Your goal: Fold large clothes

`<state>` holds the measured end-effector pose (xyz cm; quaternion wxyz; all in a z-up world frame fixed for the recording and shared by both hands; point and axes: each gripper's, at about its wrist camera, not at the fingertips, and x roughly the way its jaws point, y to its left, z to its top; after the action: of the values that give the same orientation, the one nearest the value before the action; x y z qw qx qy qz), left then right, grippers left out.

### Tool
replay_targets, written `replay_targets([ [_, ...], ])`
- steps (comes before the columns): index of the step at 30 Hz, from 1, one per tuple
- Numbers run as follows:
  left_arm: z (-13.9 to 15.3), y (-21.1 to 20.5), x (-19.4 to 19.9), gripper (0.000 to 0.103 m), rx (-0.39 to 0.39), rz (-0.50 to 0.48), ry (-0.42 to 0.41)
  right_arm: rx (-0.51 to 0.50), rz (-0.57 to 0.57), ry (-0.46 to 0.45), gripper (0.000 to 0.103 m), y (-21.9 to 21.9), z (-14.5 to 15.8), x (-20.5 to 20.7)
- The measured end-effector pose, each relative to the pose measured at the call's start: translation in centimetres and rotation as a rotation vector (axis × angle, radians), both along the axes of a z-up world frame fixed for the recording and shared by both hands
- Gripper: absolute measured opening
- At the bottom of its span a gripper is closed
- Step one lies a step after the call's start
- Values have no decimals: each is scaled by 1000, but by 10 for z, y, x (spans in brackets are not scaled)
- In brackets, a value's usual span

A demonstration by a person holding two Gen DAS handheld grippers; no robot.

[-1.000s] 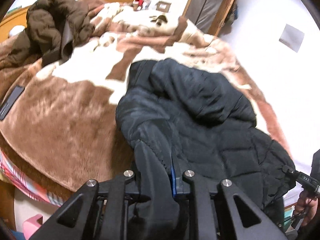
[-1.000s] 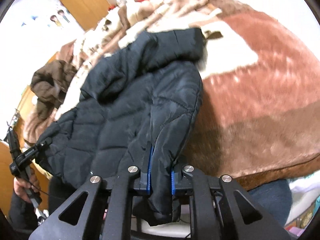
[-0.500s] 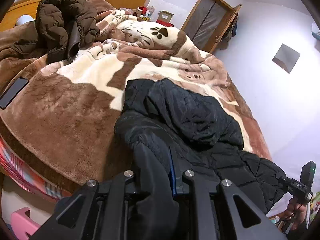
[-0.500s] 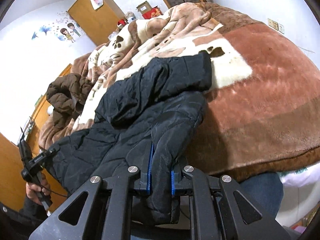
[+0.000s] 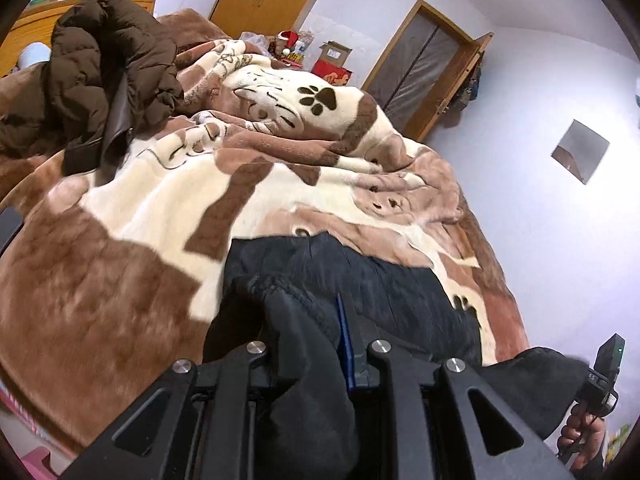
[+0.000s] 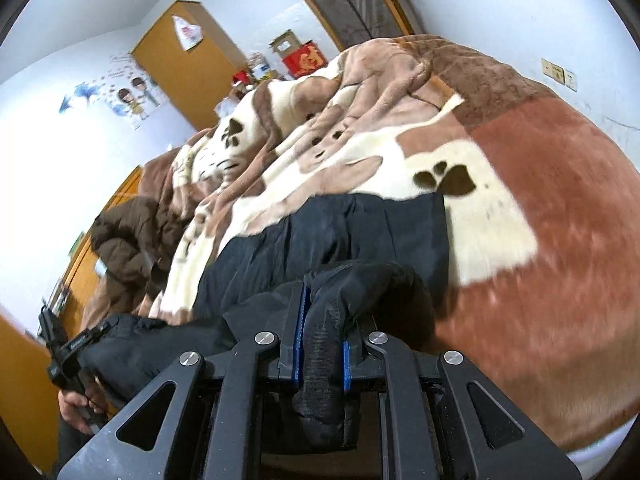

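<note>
Two grippers pinch a black padded jacket [image 5: 360, 280] at its near edge as it lies across a bed covered by a brown-and-cream paw-print blanket [image 5: 120, 260]. The left gripper [image 5: 312, 344] is pressed together on a bunched fold of the dark fabric; the right gripper [image 6: 320, 344] clamps another fold between its blue pads [image 6: 296, 344]. The far part of the jacket lies flat on the blanket, while the near part hangs between the two grippers off the bed's edge.

The step in hand appears to be carrying the gripped edge over the flat part to make a fold. Doing it well likely calls for keeping both grippers level and moving together, so the fabric stays taut and the edge lands square rather than skewed.

A brown jacket [image 5: 104, 72] sits heaped at the far left of the bed. Cardboard boxes [image 5: 334, 62] stand beyond the bed; their contents cannot be made out.
</note>
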<state>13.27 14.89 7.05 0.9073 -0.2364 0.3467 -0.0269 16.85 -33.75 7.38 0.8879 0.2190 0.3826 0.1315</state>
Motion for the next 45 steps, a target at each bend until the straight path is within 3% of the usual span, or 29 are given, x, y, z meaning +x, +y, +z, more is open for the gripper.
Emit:
replay_targets([
  [5,-23,5,69,21,3,23,67,-18,-10,73,16,4,-11,73],
  [10,-71,5,131,22,26,43,177,-58,-21,173,17,10,-48,134],
  [14,-104,3,159,25,35,46,233,-34,-30,249,20,8,-86,169],
  [18,-118,-1,174,28,34,28,252,26,-24,277,23,2,-103,181],
  [20,-116,1,179,30,15,21,269,56,-9,290,25,-4,-102,184],
  [22,-106,7,180,41,-35,16,266,99,-2,286,31,-11,-92,184],
  [24,-92,13,177,55,-80,12,223,147,10,256,51,-18,-77,183],
  [26,-75,16,172,63,-101,14,171,159,13,228,56,-19,-61,181],
  [30,-58,10,167,66,-66,24,158,21,-22,126,56,-12,-32,168],
  [36,-42,9,159,70,-7,67,93,-88,-46,-9,56,0,-9,150],
  [40,-28,8,151,76,52,91,25,-160,0,-38,56,19,-16,143],
  [45,-37,-21,147,76,114,16,36,-218,51,-9,56,44,-46,142],
])
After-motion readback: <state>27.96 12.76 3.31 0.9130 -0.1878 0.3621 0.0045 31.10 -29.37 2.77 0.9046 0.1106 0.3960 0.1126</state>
